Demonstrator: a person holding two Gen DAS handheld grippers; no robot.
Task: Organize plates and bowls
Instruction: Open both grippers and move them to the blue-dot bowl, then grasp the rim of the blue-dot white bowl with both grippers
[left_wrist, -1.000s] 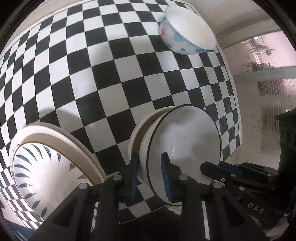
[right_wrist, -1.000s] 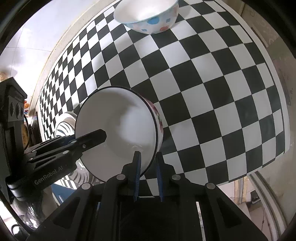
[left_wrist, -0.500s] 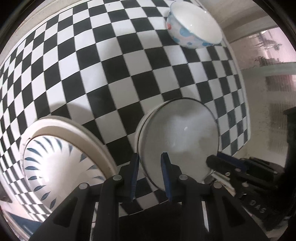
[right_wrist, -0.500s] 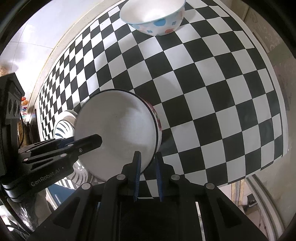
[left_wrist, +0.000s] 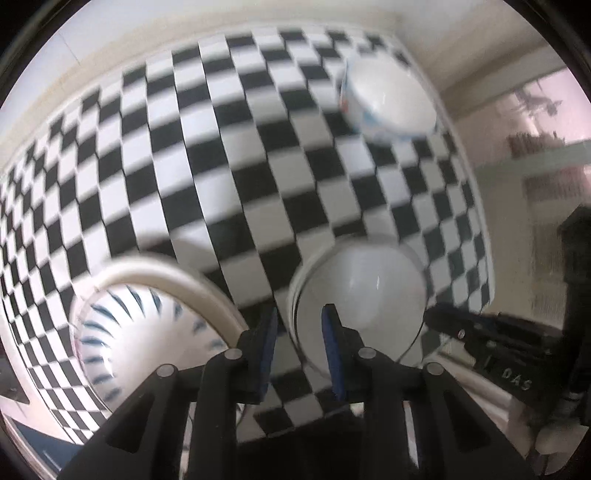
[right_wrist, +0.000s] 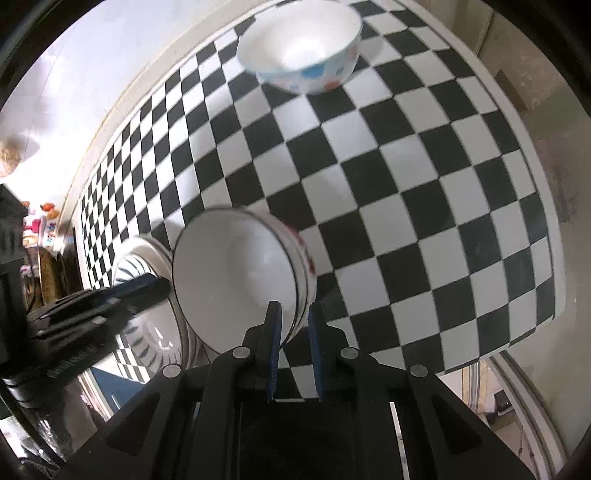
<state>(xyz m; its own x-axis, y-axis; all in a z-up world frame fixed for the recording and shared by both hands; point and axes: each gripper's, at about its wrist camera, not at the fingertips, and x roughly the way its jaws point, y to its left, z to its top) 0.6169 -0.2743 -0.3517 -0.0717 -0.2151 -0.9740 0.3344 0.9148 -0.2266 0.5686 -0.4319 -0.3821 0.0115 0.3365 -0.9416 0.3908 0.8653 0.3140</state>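
Together, both grippers grip one glossy white bowl (right_wrist: 236, 277) with a thin dark rim line, held tilted above the checkered tablecloth (right_wrist: 406, 184). The right gripper (right_wrist: 293, 332) pinches the bowl's near wall, its blue pads (right_wrist: 274, 347) pressed one inside and one outside the rim; a red floral print shows on the bowl's curved outer side. In the left wrist view the left gripper (left_wrist: 299, 339) has the opposite rim of the same bowl (left_wrist: 362, 295) between its blue-faced fingers, though motion blur leaves it unclear whether the pads press the wall.

Just beside the held bowl, to its left, sits a wide round plate (left_wrist: 147, 332) with a cream rim and blue leaf-like strokes fanning around a smooth white well. Far across the cloth stands a second bowl (right_wrist: 303, 51), upright, deep and round, white inside with pale blue and red-orange dots outside. The cloth is a flat, matte grid of black and white squares.
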